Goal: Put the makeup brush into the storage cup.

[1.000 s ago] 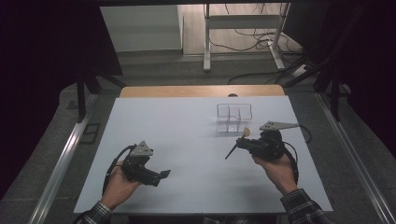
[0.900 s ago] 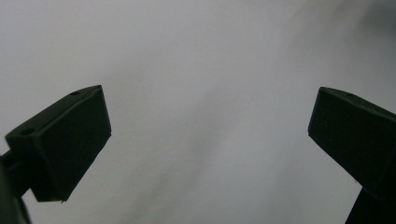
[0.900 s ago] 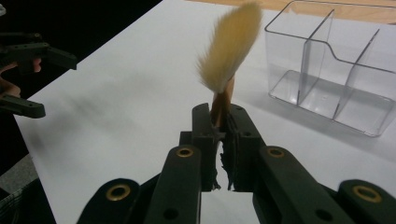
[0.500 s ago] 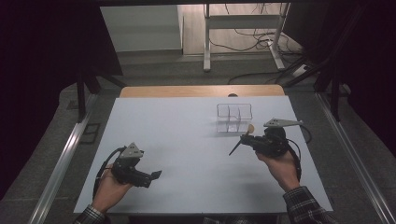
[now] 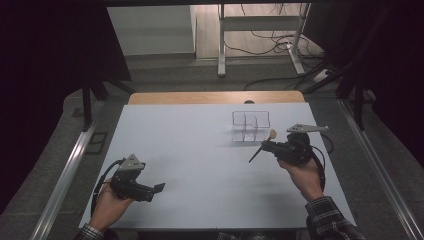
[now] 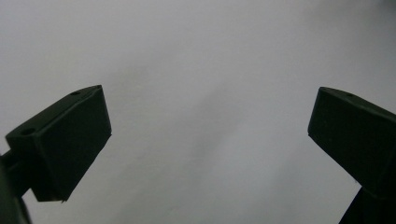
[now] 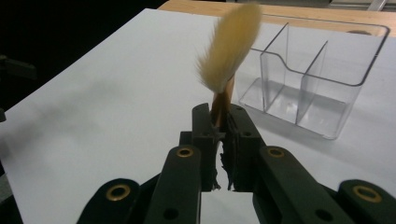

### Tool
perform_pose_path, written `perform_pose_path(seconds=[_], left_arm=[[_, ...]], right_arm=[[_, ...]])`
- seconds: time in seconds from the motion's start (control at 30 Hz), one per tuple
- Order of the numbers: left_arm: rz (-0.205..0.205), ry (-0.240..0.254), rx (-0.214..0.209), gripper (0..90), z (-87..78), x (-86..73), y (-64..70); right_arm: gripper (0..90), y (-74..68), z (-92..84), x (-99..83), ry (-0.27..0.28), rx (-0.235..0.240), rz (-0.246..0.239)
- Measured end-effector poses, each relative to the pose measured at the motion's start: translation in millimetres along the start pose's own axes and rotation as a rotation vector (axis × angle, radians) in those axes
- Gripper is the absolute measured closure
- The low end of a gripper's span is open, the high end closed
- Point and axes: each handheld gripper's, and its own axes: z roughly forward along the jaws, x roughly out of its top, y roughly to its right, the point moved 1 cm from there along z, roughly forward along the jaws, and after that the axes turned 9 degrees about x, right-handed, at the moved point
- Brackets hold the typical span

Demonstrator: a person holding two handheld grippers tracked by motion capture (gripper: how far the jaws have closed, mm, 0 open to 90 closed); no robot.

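Between our right tongs (image 7: 219,123) a brush (image 7: 229,56) is pinched by its handle, bristles up. Just beyond them stands a clear divided organizer (image 7: 310,81) on the white bench (image 5: 190,145). Our left tongs (image 6: 210,135) are spread wide over bare bench.

I see a tan-bristled brush (image 7: 231,44) with a dark handle, tilted bristles-up, near a clear divided box (image 5: 251,126) at its eleven o'clock.
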Motion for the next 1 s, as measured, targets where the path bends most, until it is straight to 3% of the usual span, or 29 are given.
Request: perform_pose_path(seconds=[1.0], left_arm=[[-0.062, -0.005, 0.039, 0.0, -15.1, -22.2, -18.7]], right_arm=[[83.7, 33.4, -23.0, 22.6, 0.074, -0.092, 0.013]])
